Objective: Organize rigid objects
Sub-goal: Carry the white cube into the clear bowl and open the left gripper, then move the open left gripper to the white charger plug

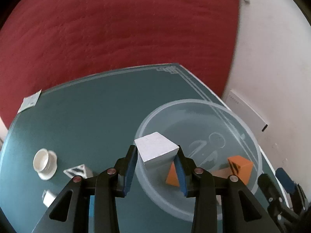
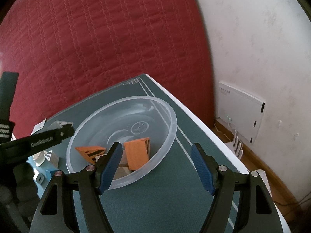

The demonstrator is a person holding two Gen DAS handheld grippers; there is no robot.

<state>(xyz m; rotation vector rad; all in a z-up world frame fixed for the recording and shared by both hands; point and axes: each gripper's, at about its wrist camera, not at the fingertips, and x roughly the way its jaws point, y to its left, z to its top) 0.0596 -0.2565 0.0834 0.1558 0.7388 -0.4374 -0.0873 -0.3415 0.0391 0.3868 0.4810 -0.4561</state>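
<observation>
My left gripper (image 1: 156,156) is shut on a white cube (image 1: 155,148) and holds it over the near left rim of a clear plastic bowl (image 1: 245,124). The bowl holds two orange wedge blocks (image 1: 240,167), (image 1: 172,175) with black stripes. In the right wrist view the bowl (image 2: 173,128) holds the same orange blocks (image 2: 136,153), (image 2: 90,152). My right gripper (image 2: 155,155) is open and empty at the bowl's near right rim. The left gripper's body (image 2: 38,139) shows at the left there.
The bowl sits on a teal mat (image 1: 93,120) on a white table. A white cup (image 1: 43,163), a striped white wedge (image 1: 77,170) and a small white block (image 1: 48,197) lie left of the bowl. A red quilt lies behind; a white wall stands at right.
</observation>
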